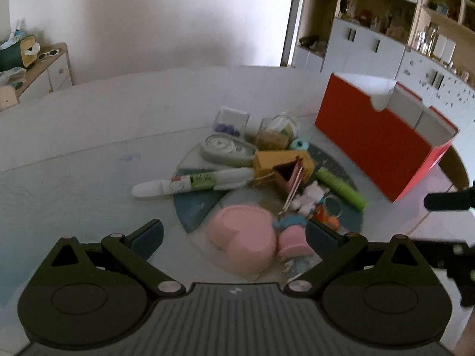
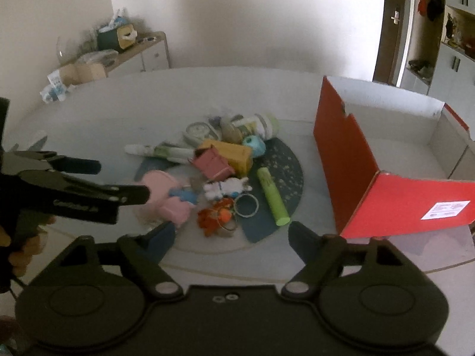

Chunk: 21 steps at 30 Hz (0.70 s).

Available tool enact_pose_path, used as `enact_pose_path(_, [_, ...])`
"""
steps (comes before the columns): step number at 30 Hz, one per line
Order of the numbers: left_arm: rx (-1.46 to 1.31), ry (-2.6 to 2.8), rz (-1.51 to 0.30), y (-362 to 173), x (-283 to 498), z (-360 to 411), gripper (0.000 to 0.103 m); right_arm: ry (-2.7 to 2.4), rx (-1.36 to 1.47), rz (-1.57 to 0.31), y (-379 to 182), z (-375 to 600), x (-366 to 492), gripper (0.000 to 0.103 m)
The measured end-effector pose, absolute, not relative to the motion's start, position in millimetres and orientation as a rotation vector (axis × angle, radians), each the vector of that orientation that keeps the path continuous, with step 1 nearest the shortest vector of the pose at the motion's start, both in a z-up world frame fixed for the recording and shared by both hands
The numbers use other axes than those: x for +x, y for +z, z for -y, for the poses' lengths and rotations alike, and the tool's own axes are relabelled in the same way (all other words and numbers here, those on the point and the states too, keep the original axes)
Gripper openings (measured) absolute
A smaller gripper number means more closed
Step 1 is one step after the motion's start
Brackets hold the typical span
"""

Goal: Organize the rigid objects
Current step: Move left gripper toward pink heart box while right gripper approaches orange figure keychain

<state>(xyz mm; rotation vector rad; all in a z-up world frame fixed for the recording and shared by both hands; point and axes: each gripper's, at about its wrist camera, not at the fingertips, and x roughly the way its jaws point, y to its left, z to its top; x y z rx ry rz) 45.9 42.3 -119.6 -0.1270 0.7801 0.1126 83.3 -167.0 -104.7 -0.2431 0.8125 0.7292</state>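
A pile of small objects lies on a round mat point(image 1: 196, 210) point(image 2: 282, 160) on the white table: a pink case point(image 1: 242, 237) point(image 2: 161, 184), a white tube point(image 1: 193, 182) point(image 2: 157, 150), a yellow box point(image 1: 282, 160) point(image 2: 234, 152), a green cylinder point(image 1: 341, 188) point(image 2: 271, 195), a white plush toy point(image 1: 308, 197) point(image 2: 227, 188) and an orange toy point(image 2: 213, 218). My left gripper point(image 1: 234, 235) point(image 2: 124, 179) is open and empty just above the pink case. My right gripper point(image 2: 231, 238) is open and empty near the mat's front edge.
An open red box point(image 1: 377, 142) point(image 2: 383, 160) with a white inside stands on the table right of the pile. A clear jar point(image 1: 231, 120) and a round grey case point(image 1: 227, 149) sit at the pile's back. A sideboard point(image 2: 133, 53) stands by the far wall.
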Motion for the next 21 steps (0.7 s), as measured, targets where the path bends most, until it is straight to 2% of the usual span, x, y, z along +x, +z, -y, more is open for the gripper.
enact_pose_path(11, [-0.052,0.120,-0.830,-145.2,47.8,-44.1,0.096,0.763,-0.324,-0.851,-132.6,148.1,87.0,0.071])
enact_pose_path(21, [0.021,0.078,-0.808,-156.9,61.4,-38.7,0.096,0.785,-0.378,-0.835,-150.2,126.8,100.7,0.060])
